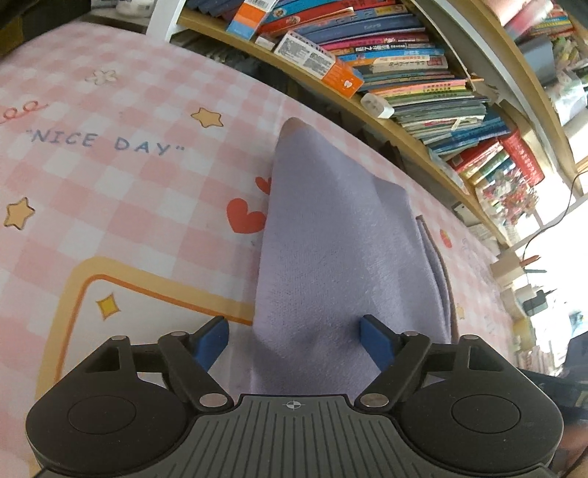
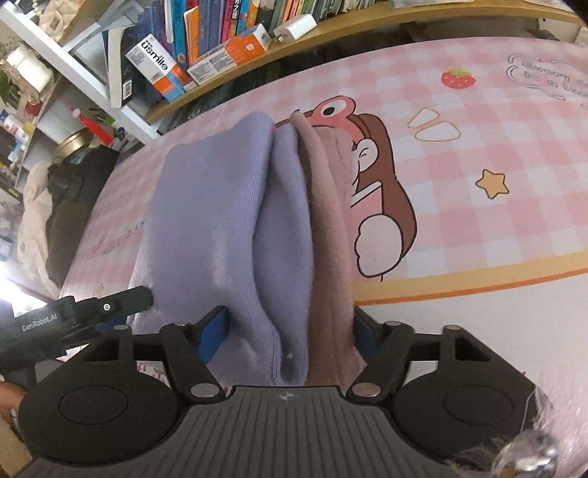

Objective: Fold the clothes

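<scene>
On a pink-and-white checked cloth point(image 1: 121, 191) printed with stars, red hearts and the words "NICE DAY", a soft lilac knitted garment point(image 1: 330, 257) lies folded into a long strip that runs from my near edge toward the far side. My left gripper point(image 1: 292, 340) points down at its near end, its two blue-padded fingers point(image 1: 375, 342) set fairly wide apart. The lilac knit rises between them, touching or nearly touching the right pad, with a clear gap on the left, so I am not pinching it.

From my right hand, the same lilac garment point(image 2: 228, 228) shows as thick bunched folds, with a dusty-pink layer of fabric point(image 2: 327, 228) lying against its right side. My right gripper point(image 2: 290, 331) straddles this near end. The folds fill the space between its blue pads point(image 2: 213, 331) and hide much of the right pad; whether the pads press on the fabric or merely flank it, I cannot tell. The black tip of my left gripper point(image 2: 121, 305) reaches the garment's left edge.

Beyond the far edge of the cloth stands a wooden bookshelf point(image 1: 404, 121) crowded with colourful books, with an orange-and-white box point(image 2: 235, 51) and a white plug adapter point(image 2: 294, 27) at its front. A cartoon girl in a pink hood point(image 2: 367, 176) is printed on the cloth, just right of the garment.
</scene>
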The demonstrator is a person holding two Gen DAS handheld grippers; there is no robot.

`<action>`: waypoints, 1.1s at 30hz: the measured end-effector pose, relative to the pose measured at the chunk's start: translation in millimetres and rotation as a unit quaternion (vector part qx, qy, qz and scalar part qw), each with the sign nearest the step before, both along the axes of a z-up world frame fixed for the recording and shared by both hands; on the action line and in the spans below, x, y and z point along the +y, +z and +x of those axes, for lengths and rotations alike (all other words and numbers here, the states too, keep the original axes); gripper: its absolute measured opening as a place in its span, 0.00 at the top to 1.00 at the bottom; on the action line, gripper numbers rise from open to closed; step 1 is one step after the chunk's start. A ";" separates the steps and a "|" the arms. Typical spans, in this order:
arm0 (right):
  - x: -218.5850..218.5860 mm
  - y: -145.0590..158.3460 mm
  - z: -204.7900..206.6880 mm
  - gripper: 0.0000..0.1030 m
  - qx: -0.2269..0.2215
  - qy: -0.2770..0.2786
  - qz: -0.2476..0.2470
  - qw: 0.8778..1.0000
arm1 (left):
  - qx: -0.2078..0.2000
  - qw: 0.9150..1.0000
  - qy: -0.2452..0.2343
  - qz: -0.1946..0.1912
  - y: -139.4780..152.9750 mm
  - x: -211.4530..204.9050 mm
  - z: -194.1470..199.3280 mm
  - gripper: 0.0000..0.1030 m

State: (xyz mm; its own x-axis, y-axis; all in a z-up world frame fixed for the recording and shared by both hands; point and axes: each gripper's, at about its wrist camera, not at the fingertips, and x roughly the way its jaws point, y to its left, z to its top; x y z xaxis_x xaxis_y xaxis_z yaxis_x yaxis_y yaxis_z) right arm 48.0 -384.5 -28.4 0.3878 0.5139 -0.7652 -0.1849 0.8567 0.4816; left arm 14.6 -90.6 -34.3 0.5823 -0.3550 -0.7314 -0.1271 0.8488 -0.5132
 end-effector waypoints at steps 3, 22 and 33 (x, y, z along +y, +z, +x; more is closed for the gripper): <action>-0.6 0.9 -0.6 0.56 -0.003 -0.004 0.001 1.000 | -0.002 1.000 -0.001 0.001 2.6 -4.1 0.6 0.39; -4.6 25.7 -38.4 0.64 -0.030 0.032 -0.021 0.999 | -0.006 0.996 -0.062 0.071 26.8 -32.3 -21.2 0.49; -14.1 1.1 -19.7 0.45 0.023 -0.005 0.017 1.000 | 0.009 0.998 -0.065 0.011 5.5 -24.3 -3.1 0.30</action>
